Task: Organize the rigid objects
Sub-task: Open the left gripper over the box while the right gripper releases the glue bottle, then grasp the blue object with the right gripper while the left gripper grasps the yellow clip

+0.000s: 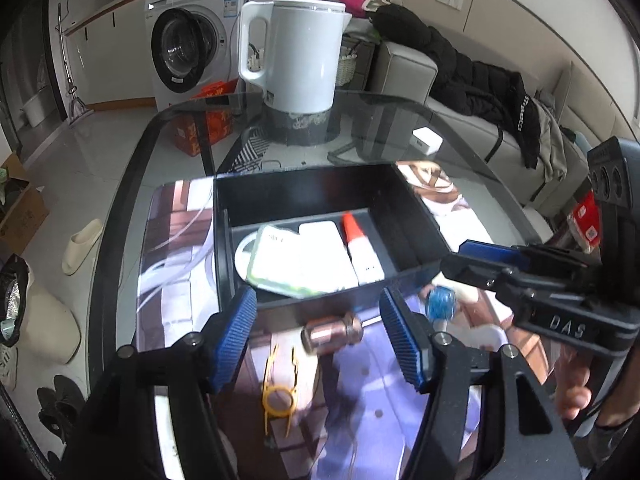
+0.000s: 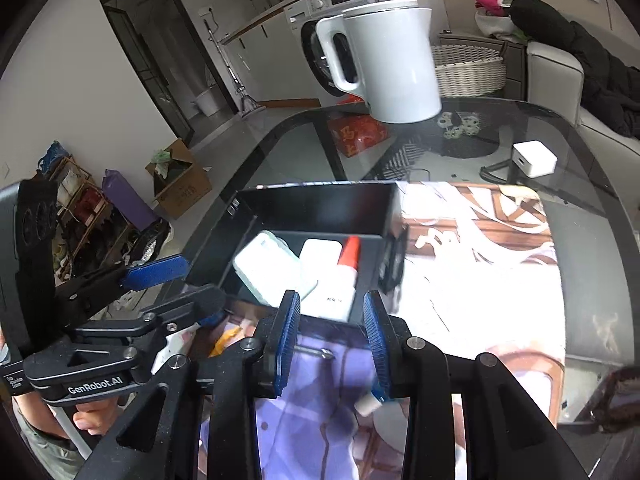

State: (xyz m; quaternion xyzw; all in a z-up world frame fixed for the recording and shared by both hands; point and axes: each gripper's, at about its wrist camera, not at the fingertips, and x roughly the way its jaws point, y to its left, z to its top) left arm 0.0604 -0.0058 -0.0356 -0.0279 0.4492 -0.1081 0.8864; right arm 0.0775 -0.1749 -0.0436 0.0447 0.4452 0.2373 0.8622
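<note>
on the glass bench [image 1: 132, 168], over a printed mat [image 1: 180, 248], sits a black box [image 1: 412, 216] holding a white case [image 1: 280, 260], a second white block [image 1: 324, 236] and a glue bottle with a red tip [image 1: 360, 248], with a white kettle [image 1: 296, 52] at the far edge. the left gripper [image 1: 318, 334] stands released with nothing between its blue pads, hovering just above a copper fitting [image 1: 332, 332] and a yellow clip [image 1: 280, 392] lying on the mat near the box. just to its right, the right gripper [image 2: 332, 344] is also released and empty, with a small screw [image 2: 316, 352] on the mat under it and a blue-capped piece [image 1: 440, 304] close by.
</note>
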